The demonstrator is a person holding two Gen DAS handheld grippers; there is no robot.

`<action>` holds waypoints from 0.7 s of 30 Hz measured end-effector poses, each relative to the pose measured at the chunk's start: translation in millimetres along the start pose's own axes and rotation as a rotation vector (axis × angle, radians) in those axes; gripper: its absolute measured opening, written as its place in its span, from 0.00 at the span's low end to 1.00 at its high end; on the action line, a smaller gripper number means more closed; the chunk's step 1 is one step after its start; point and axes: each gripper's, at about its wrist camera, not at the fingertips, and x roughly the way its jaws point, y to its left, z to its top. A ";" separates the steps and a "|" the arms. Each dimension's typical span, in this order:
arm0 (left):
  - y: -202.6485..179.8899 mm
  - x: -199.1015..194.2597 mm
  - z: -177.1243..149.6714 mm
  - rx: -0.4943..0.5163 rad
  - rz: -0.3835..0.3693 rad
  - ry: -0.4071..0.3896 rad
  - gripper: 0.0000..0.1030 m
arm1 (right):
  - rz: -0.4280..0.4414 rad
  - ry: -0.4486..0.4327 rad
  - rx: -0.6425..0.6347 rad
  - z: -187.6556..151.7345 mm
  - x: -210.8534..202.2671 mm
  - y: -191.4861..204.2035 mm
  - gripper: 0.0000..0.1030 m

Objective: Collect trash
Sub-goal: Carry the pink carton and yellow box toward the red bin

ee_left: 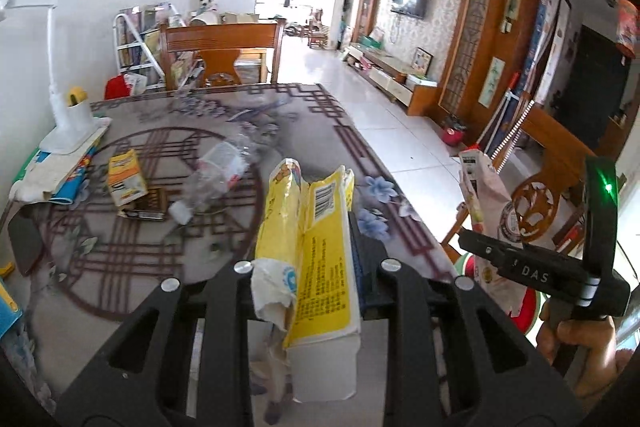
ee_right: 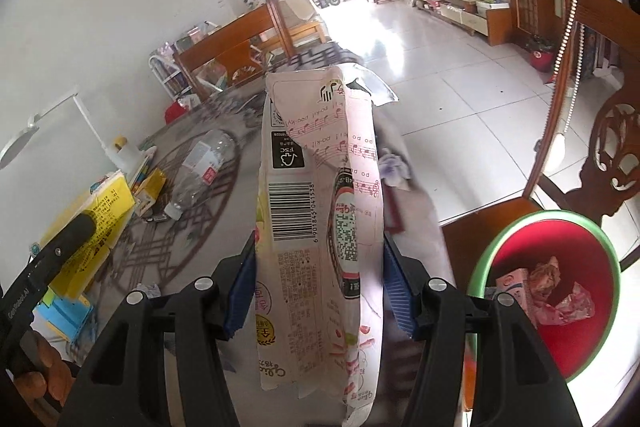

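Note:
My left gripper (ee_left: 310, 267) is shut on a flattened yellow box (ee_left: 320, 251) and holds it above the patterned table (ee_left: 132, 259). My right gripper (ee_right: 318, 287) is shut on a flattened pink snack box (ee_right: 316, 211); it shows at the right in the left wrist view (ee_left: 486, 195). A red bin with a green rim (ee_right: 560, 247) stands on a chair at the lower right, with crumpled wrappers (ee_right: 560, 295) inside. A crushed clear plastic bottle (ee_left: 216, 175) and a small yellow carton (ee_left: 126, 179) lie on the table.
A white desk lamp (ee_left: 64, 107) stands on books at the table's left edge. Wooden chairs stand at the far end (ee_left: 222, 47) and at the right (ee_right: 592, 131). The tiled floor (ee_right: 460, 75) lies to the right of the table.

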 end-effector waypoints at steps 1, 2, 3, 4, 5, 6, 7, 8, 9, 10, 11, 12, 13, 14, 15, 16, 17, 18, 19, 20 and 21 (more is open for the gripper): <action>-4.5 1.9 -0.7 0.006 -0.005 0.005 0.25 | -0.002 -0.003 0.010 -0.7 -2.5 -4.7 0.53; -8.0 3.5 -1.4 0.011 -0.011 0.010 0.25 | -0.005 -0.004 0.017 -0.8 -3.0 -6.4 0.53; -13.0 6.6 -1.7 0.016 -0.019 0.016 0.25 | -0.008 -0.006 0.029 -1.2 -4.6 -11.2 0.54; -17.1 8.2 -2.6 0.020 -0.027 0.019 0.25 | -0.012 -0.006 0.041 -1.6 -5.7 -15.6 0.54; -21.5 9.4 -3.0 0.023 -0.035 0.023 0.25 | -0.015 -0.006 0.053 -2.2 -6.1 -19.0 0.54; -26.5 11.9 -3.6 0.030 -0.046 0.029 0.25 | -0.017 -0.005 0.062 -1.8 -7.4 -24.2 0.54; -30.3 13.9 -3.8 0.035 -0.053 0.033 0.25 | -0.020 -0.005 0.071 -1.6 -7.5 -26.6 0.54; -34.2 15.7 -4.0 0.039 -0.061 0.036 0.25 | -0.022 -0.005 0.084 -1.8 -8.4 -30.3 0.54; -40.0 17.5 -4.8 0.044 -0.073 0.039 0.25 | -0.023 -0.005 0.093 -1.7 -9.3 -33.4 0.54; -45.3 18.8 -5.5 0.049 -0.082 0.041 0.25 | -0.024 -0.006 0.100 -1.3 -9.6 -35.1 0.54; -50.0 20.5 -5.7 0.054 -0.091 0.044 0.25 | -0.026 -0.006 0.106 -0.6 -10.3 -37.5 0.54; -56.1 23.0 -5.3 0.061 -0.102 0.048 0.25 | -0.028 -0.007 0.113 -0.7 -11.0 -39.6 0.54; -60.8 25.0 -5.1 0.066 -0.110 0.051 0.25 | -0.031 -0.008 0.120 -0.6 -11.0 -40.9 0.54; -65.7 26.5 -5.0 0.070 -0.119 0.055 0.25 | -0.033 -0.010 0.127 -0.4 -11.6 -42.3 0.54; -69.7 28.7 -5.4 0.075 -0.132 0.059 0.25 | -0.038 -0.012 0.138 0.0 -12.5 -45.1 0.54; -74.4 30.6 -5.5 0.079 -0.141 0.063 0.25 | -0.043 -0.014 0.150 0.1 -13.8 -48.1 0.54; -77.4 32.5 -5.5 0.083 -0.147 0.066 0.25 | -0.048 -0.017 0.165 0.1 -15.2 -52.5 0.54; -82.6 35.3 -5.8 0.088 -0.157 0.071 0.25 | -0.053 -0.019 0.176 0.2 -16.3 -56.7 0.54; -86.7 38.0 -6.2 0.091 -0.167 0.078 0.25 | -0.059 -0.021 0.187 0.0 -17.4 -59.7 0.54; -89.6 40.3 -6.2 0.092 -0.175 0.084 0.25 | -0.065 -0.023 0.199 0.9 -18.8 -65.0 0.54; -94.5 43.8 -6.8 0.095 -0.189 0.096 0.25 | -0.075 -0.026 0.215 0.9 -21.1 -71.3 0.54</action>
